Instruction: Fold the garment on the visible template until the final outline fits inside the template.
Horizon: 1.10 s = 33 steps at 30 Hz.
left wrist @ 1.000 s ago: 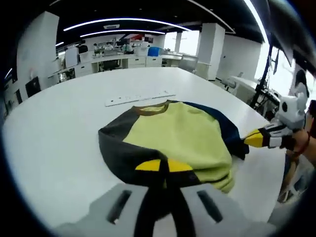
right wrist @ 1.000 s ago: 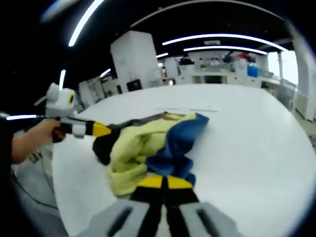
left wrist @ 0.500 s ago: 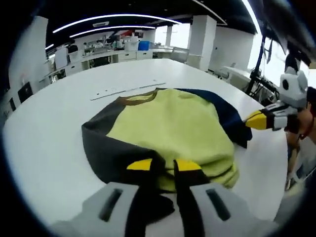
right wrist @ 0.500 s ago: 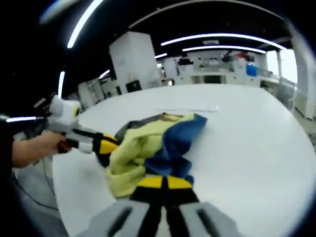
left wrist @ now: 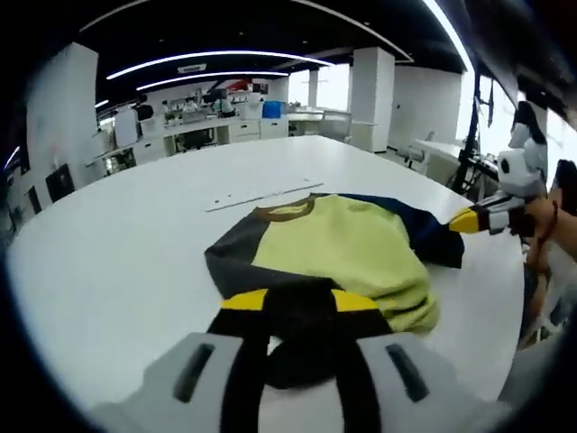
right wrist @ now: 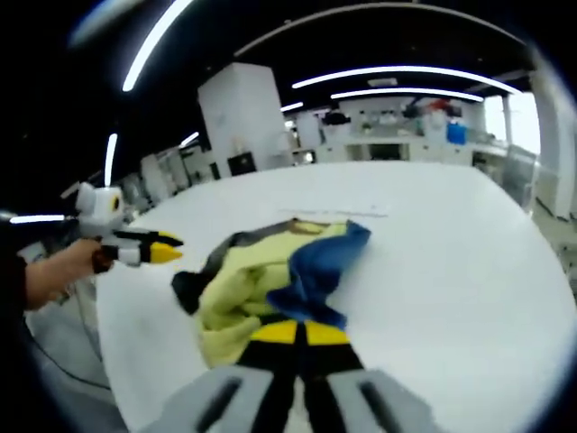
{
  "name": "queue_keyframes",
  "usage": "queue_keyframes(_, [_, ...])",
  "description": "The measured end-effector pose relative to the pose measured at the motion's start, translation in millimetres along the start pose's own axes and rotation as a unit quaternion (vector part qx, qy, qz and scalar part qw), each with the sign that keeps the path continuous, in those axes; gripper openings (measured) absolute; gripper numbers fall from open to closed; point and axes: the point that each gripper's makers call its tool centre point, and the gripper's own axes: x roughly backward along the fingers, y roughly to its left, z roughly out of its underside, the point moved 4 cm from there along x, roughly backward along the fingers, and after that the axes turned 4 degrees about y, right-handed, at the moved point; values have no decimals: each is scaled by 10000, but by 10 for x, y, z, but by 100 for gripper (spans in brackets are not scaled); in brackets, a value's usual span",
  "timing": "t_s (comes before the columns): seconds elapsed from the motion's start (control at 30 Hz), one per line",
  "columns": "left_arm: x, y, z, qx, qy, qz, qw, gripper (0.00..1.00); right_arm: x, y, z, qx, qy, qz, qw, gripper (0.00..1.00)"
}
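A garment (left wrist: 347,248) with a yellow-green body, a brown collar, a dark grey sleeve (left wrist: 236,257) and a blue sleeve (left wrist: 431,236) lies bunched on the white table (left wrist: 108,262). My left gripper (left wrist: 299,300) stands open just short of the grey sleeve; in the right gripper view it (right wrist: 162,245) hovers apart from the garment (right wrist: 243,280), at its left. My right gripper (right wrist: 300,333) is shut on the blue sleeve (right wrist: 315,271), and it (left wrist: 464,219) also shows at the cloth's right edge. A pale marked strip (left wrist: 261,191) lies on the table beyond the collar.
The round table's near edge (right wrist: 135,361) falls away close to the garment. Desks and shelves (left wrist: 216,122) fill the far room, with a white pillar (right wrist: 245,113) behind. A person's hand (right wrist: 59,271) holds the left gripper.
My left gripper has opened, let go of the grey sleeve and drawn back from the garment. The right gripper keeps its hold on the blue sleeve.
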Motion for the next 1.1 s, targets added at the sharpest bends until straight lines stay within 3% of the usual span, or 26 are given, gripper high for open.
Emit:
queue_keyframes(0.07, [10,148,52,140,90,-155,9997,19,3,-22,4,-59,28,2,10000,0])
queue_keyframes(0.2, [13,279,164,224,234,-134,9994,20,36,-61,-19,-79,77,26,9999,0])
queue_keyframes(0.37, [21,234,308,245,335,326,9986,21,98,-134,-92,-87,73,74,9999,0])
queue_keyframes(0.47, [22,157,399,-4,395,595,9974,21,139,-189,-125,-126,65,116,9998,0])
queue_keyframes(0.7, [4,91,552,-369,577,864,9939,28,243,-310,-165,-164,113,224,9996,0])
queue_keyframes(0.8, [-45,75,643,-425,836,1023,9903,29,266,-372,-175,-226,140,275,9993,0])
queue_keyframes(1.1, [-96,40,696,-170,866,1085,9902,12,284,-570,-225,-372,239,441,9980,0])
